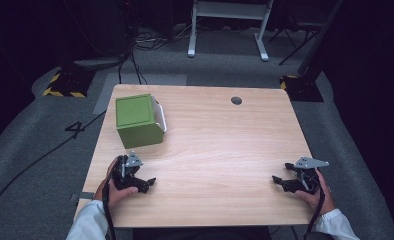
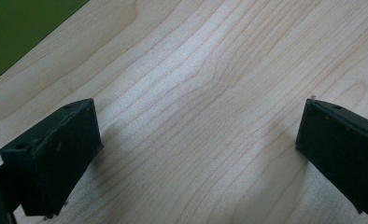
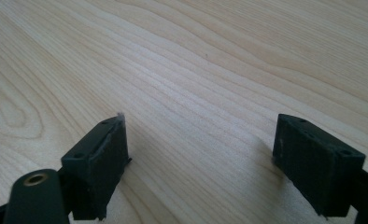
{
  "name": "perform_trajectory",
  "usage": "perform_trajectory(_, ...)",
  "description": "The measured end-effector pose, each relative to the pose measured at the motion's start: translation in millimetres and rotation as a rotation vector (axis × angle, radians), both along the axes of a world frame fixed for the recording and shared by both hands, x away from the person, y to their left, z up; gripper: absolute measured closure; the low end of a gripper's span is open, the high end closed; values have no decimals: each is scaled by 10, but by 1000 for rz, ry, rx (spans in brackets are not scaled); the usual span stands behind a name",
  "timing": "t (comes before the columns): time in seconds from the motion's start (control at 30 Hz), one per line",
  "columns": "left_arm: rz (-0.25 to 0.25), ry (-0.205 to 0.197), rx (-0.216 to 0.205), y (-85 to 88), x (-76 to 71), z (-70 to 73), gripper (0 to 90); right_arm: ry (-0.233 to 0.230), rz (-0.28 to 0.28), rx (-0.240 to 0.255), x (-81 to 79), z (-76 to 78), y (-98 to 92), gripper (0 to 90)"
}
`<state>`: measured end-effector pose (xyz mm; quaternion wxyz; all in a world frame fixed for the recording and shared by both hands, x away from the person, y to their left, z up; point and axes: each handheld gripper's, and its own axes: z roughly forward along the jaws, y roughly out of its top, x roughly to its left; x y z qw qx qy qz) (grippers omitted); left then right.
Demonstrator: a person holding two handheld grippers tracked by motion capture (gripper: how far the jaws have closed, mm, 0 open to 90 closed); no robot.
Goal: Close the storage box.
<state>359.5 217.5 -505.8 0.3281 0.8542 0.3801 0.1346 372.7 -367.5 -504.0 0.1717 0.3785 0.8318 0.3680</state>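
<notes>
Green and boxy, the container (image 1: pixel 137 120) sits just ahead of the left gripper (image 1: pixel 144 184), well apart from the right gripper (image 1: pixel 280 182). Both grippers' jaws are spread and empty. The container looks rigid and light; its white handle (image 1: pixel 160 116) seems the best hold.

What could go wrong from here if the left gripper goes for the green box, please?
1. The green box stands close to the table's left edge, so a push from the left gripper might slide it toward that edge.
2. Its white handle lies on the right side, away from that gripper's open fingers, so a grasp there may need an awkward reach around.
3. The right gripper rests far off, so it can hardly steady the box.
</notes>
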Motion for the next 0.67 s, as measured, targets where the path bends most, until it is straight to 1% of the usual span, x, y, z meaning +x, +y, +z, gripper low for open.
perform_trajectory(0.67, -2, -1, -1, -3, 17, -1, 1, 2, 3, 2, 1, 1, -4, 183)
